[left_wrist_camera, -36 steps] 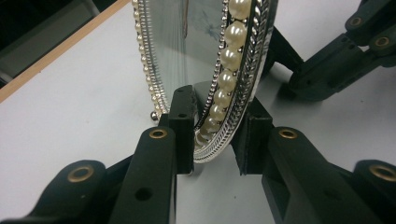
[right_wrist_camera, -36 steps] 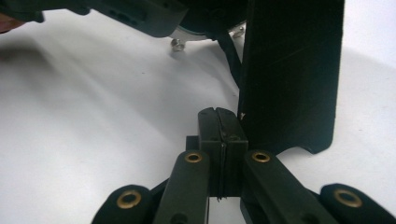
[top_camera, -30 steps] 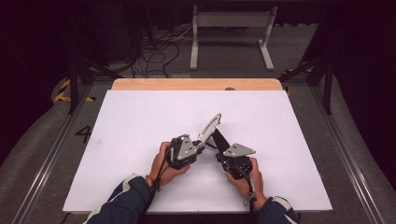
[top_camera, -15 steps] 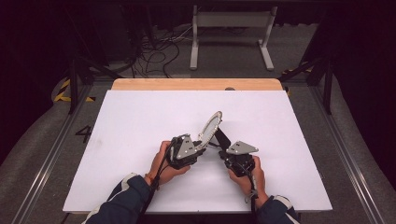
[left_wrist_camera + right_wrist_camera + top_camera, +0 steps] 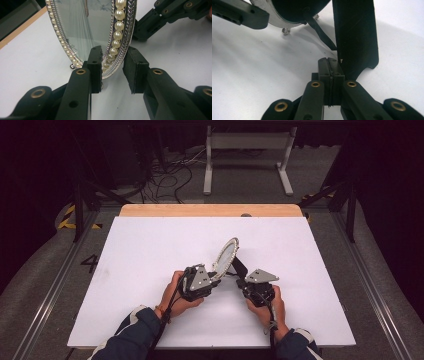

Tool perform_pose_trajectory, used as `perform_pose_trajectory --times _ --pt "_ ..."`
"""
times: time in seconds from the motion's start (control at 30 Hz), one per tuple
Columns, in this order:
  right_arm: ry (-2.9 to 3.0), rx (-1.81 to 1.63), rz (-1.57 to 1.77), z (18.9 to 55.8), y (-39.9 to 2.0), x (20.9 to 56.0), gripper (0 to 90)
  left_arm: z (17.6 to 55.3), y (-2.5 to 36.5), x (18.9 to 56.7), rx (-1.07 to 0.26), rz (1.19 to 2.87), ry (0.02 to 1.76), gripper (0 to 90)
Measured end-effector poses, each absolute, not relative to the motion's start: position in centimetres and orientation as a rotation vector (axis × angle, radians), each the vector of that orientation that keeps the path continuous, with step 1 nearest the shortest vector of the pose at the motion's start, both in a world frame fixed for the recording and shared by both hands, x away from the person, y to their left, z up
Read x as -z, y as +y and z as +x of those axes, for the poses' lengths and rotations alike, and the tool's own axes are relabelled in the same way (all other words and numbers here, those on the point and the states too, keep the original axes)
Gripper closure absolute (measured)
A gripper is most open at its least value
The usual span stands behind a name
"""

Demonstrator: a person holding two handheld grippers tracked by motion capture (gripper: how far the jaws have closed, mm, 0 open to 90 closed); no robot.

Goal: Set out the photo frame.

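Oval pearl-rimmed frame (image 5: pixel 226 257) on white table (image 5: pixel 150 250), black back stand (image 5: pixel 355 37) before right gripper (image 5: pixel 331 65)

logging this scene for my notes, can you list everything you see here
oval silver picture frame with pearl trim: one, silver with white pearls, standing tilted near the middle of the table, lower rim between the left tongs' jaws
black back stand of the frame: one, black, behind the frame, foot on the table just ahead of the right tongs
white table surface: one, white, under everything
wooden strip: one, light brown, along the table's far edge
grey metal stand: one, pale grey, on the floor beyond the table
cables: several, dark, on the floor at far left
left tongs: one, black, jaws apart around the frame's rim
right tongs: one, black, jaws closed together
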State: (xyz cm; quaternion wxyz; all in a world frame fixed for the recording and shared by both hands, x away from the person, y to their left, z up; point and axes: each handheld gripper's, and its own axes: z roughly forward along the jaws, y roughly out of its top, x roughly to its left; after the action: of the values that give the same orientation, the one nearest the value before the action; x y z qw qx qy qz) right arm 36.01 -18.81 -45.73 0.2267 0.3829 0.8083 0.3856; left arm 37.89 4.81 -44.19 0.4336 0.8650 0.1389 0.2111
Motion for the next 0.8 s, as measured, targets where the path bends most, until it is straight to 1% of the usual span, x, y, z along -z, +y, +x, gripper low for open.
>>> perform_pose_trajectory --times 0.6,0.8 --pt "2.210 -1.062 1.089 36.9 -20.0 45.8 90.0 37.9 4.6 44.3 -0.474 2.174 0.309 68.9" --pt "2.204 -1.050 1.106 37.1 -20.3 45.9 90.0 37.9 5.0 44.2 -0.452 2.177 0.315 66.4"
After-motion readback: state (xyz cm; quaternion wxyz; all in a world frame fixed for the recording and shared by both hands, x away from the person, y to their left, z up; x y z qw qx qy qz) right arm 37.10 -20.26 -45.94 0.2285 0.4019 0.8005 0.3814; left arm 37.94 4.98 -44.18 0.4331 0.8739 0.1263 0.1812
